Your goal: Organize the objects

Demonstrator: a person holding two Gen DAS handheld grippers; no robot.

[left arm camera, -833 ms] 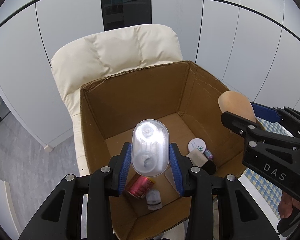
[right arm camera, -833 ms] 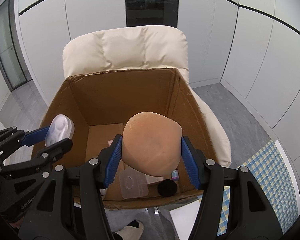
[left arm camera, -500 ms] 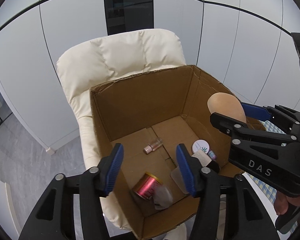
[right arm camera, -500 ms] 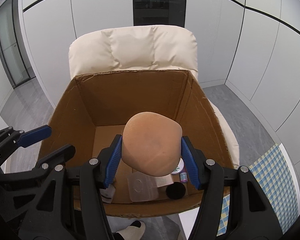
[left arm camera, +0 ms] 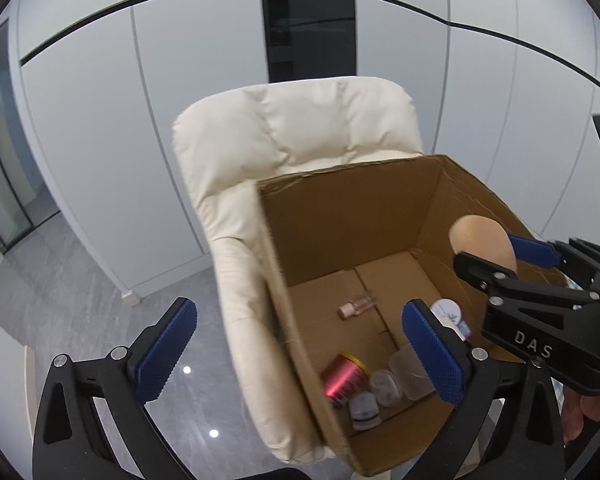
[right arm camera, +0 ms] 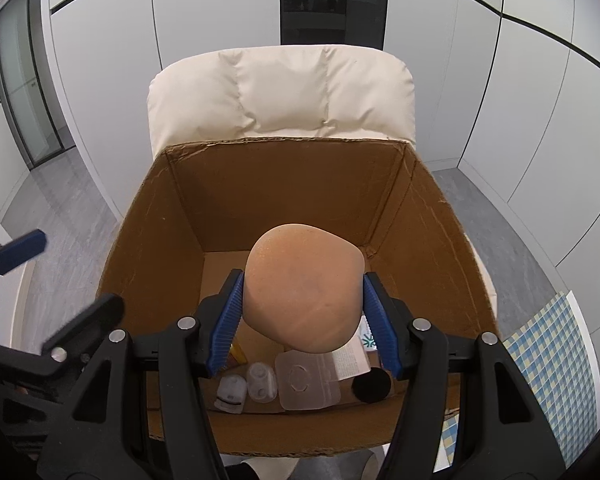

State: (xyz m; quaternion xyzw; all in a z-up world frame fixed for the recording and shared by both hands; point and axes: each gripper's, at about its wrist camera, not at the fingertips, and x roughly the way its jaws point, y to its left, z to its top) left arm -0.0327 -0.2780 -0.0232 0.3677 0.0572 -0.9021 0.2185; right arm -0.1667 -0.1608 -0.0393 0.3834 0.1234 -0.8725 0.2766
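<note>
Only left wrist view shows pink vial (left arm camera: 356, 307) on box (left arm camera: 340, 216) floor.

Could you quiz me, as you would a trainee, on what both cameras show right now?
1. True or false: the left gripper holds something between its fingers.
2. What does the right gripper hold?
3. The cardboard box rests on: A) a table, B) a cream armchair, C) the floor.

Key: 1 false, its fingers have just been opening and nothing is between them. 2 a tan rounded sponge. 3 B.
</note>
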